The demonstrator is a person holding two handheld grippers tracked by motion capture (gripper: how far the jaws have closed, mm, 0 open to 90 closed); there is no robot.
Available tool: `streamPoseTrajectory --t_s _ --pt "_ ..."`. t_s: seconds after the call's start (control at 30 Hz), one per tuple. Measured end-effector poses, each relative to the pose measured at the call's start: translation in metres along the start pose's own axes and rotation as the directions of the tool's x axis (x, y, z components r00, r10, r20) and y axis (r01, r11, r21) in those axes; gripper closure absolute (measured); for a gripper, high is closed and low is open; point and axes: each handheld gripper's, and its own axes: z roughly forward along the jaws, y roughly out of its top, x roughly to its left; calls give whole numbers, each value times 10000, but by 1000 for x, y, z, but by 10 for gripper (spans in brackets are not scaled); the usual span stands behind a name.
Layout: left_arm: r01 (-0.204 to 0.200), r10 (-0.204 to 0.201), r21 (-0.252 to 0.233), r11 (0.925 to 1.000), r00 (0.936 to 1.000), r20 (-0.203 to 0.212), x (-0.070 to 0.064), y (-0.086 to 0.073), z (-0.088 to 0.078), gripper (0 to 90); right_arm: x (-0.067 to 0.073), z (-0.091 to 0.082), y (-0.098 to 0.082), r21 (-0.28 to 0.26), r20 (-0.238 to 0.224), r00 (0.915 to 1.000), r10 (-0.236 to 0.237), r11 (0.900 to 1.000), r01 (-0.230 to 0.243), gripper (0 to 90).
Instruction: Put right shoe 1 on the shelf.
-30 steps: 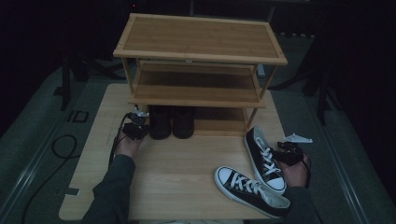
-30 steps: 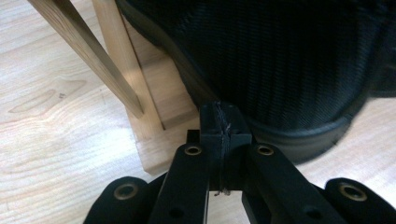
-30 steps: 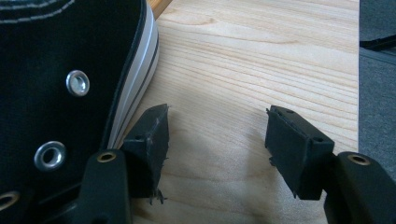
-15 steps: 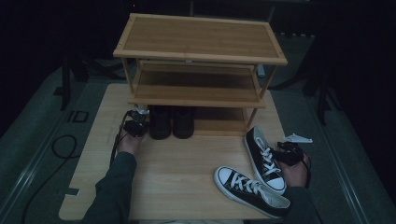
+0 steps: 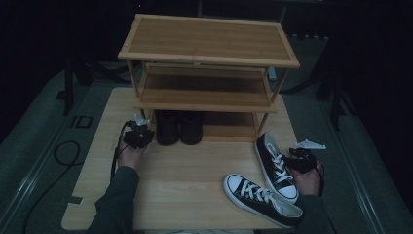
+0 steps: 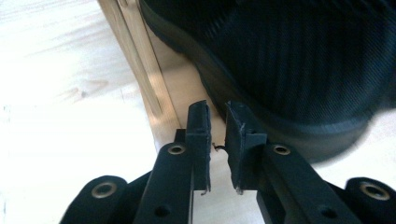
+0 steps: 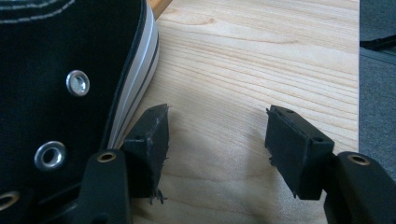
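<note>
On the table (image 5: 195, 170) stands a three-tier wooden rack (image 5: 207, 53), and two black shoes (image 5: 179, 127) sit side by side on its bottom shelf, toward the left end. The left gripper (image 5: 138, 138) rests at about 9 o'clock of these shoes, just beside the left one and the rack's front left post. In the left gripper view its jaws have just been opening and now stand a narrow gap apart with nothing between them; the shoe's black sole (image 6: 261, 107) lies just beyond the tips at about 1 o'clock. Two black-and-white sneakers (image 5: 275, 165) lie on the table at the rack's 5 o'clock. The right gripper (image 5: 302, 160) sits at 3 o'clock of the farther sneaker, its jaws spread wide over bare wood, the left jaw close beside the sneaker's white sole (image 7: 133, 88).
</note>
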Motion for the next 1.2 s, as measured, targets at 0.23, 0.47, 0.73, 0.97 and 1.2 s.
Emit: streamPoseTrajectory --t_s 0.23,0.47,0.73,0.97,1.2 --pt "-458 455 30 9989 9968 651 -18 -27 -14 687 0 0 0 0 2 10000 -5 10000 5 397" --pt "-312 306 28 9995 9923 1200 -25 -46 -9 649 0 0 0 1 2 10000 23 10000 -23 397" --pt "-299 306 -68 9995 9885 1480 -31 -54 -4 624 0 0 0 3 -14 10000 48 10000 -48 397" --pt "-325 388 -423 9986 9868 1575 -35 -58 -2 581 0 0 0 -1 -13 10000 57 10000 -57 397" --pt "-780 828 -408 9961 9878 1320 -41 -58 -2 548 -1 0 0 10 -63 10000 11 10000 -11 398"
